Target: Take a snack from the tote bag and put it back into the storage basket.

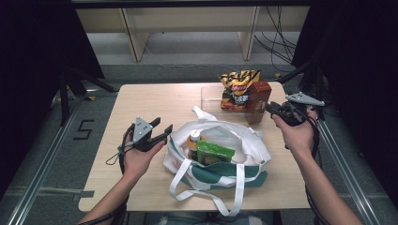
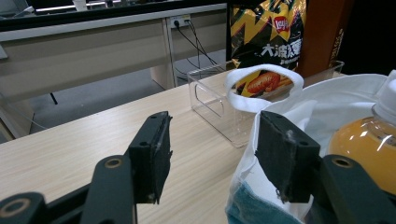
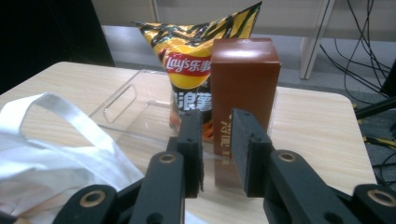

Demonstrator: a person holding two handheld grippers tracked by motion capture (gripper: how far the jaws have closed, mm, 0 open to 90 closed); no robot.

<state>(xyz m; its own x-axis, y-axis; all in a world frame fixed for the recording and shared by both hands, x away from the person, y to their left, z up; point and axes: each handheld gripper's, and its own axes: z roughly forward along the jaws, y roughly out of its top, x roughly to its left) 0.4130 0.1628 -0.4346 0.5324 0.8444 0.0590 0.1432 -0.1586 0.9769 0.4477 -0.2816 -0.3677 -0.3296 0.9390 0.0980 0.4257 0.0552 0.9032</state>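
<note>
While we hold a two-jaw gripper in each hand, the right gripper sits at the far right of the light wooden table, just beside the tall brown cardboard carton. Its jaws stand a narrow gap apart with nothing between them; in the right gripper view the carton rises behind the gap, and the pads do not press on it. That carton stands upright in the right end of the clear plastic tray, touching the yellow-and-black crisp bag that stands beside it in the same tray.

Our left gripper rests near the left edge of the white-and-green cloth tote bag, jaws wide apart and holding nothing. In the left gripper view one pad lies right against the bag's white rim, though we cannot tell whether it touches the cloth.

Inside the open bag we see an orange drink bottle with a white cap and, next to it, a green packet. One white strap loops up toward the tray.
</note>
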